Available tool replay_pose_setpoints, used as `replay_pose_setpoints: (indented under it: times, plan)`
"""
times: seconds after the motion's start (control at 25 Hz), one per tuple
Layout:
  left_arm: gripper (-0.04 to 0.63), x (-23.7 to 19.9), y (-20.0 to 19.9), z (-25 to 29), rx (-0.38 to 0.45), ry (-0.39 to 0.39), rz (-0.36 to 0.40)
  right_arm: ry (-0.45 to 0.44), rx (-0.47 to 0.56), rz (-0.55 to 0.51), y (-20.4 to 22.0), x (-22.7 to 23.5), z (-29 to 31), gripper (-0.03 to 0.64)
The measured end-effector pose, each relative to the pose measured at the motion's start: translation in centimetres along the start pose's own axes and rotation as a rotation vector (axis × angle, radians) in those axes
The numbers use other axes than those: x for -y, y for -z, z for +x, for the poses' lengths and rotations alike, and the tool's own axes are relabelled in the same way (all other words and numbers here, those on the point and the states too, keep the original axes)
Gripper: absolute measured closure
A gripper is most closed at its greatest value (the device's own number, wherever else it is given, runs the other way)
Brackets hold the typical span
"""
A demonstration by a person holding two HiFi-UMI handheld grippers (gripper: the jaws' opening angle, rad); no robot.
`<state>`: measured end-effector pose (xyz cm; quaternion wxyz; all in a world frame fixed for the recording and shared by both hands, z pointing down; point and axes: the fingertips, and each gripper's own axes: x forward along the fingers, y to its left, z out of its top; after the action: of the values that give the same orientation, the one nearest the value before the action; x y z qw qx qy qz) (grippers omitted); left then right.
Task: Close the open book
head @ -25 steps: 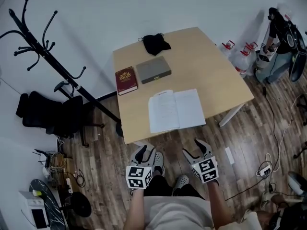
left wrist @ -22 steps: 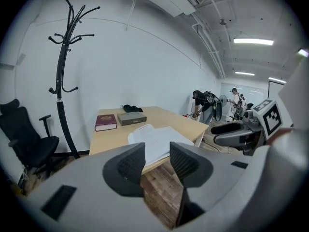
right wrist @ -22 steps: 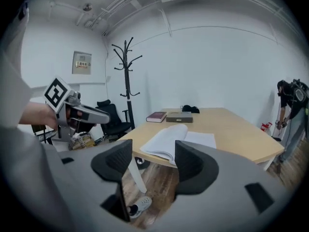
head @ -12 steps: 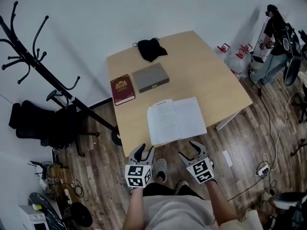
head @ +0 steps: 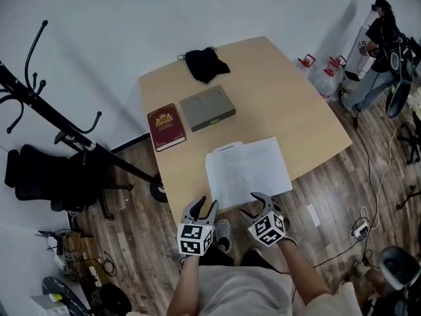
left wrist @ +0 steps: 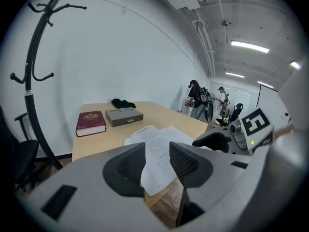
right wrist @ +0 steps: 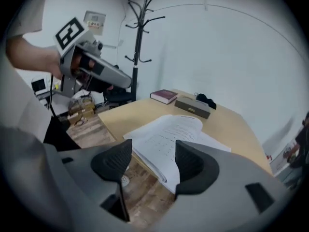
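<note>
Because the pale wooden surface [head: 316, 110] carries the open book [head: 248, 170] right at its near edge, with the front corner of the pages seeming to reach past that edge in the left gripper view, the main risk is pushing the whole volume instead of turning one half. A jaw that catches only a loose sheet could crease or tear it. A jaw that shoves along the surface could slide the book off toward the wooden floor. The grey box [head: 207, 108] and the dark red hardback [head: 166, 126] lie well apart from it, further back, so a folding cover should not strike them. The left hand-held gripper [head: 202, 208] hangs off the surface over the floor, its jaws apart with nothing between them. The right hand-held gripper [head: 255, 206] sits just beside the book's near edge, likewise released and empty. If only one side is lifted while the other goes unpinned, the spine could skid.
</note>
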<state>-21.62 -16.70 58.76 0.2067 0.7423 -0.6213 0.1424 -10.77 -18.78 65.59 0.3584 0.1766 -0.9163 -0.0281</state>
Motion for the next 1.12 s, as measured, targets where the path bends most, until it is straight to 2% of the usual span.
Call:
replay_pose_setpoints:
  times: [0.28, 0.4, 0.6, 0.76, 0.88, 0.96, 1.12]
  plan:
    - [0.431, -0.2, 1.9, 1.4, -0.067, 0.046, 0.042, -0.008, -0.177, -0.539, 2.8, -1.4, 4.5, 0.308]
    - [0.431, -0.1, 2.8, 1.4, -0.089, 0.055, 0.051, 0.025, -0.206, -0.691, 3.9, -1.6, 5.8, 0.31]
    - [0.431, -1.1, 3.3, 0.8, -0.095, 0.047, 0.045, 0.09, -0.213, -0.736, 4.9, -2.0, 7.2, 0.311]
    - [0.431, -2.3, 3.8, 0.1, -0.1, 0.023, 0.036, 0.131, -0.221, -0.792, 5.0, -1.7, 7.9, 0.337]
    - [0.431, -2.4, 4.1, -0.2, -0.099, 0.018, 0.027, 0.139, -0.212, -0.786, 5.0, -1.5, 7.7, 0.347]
    - [0.431, -2.4, 4.2, -0.4, -0.095, 0.015, 0.025, 0.163, -0.204, -0.79, 4.8, -1.5, 7.5, 0.382]
    - [0.431, -2.5, 4.6, -1.0, -0.096, 0.009, 0.021, 0.222, -0.212, -0.849, 4.9, -1.7, 7.8, 0.394]
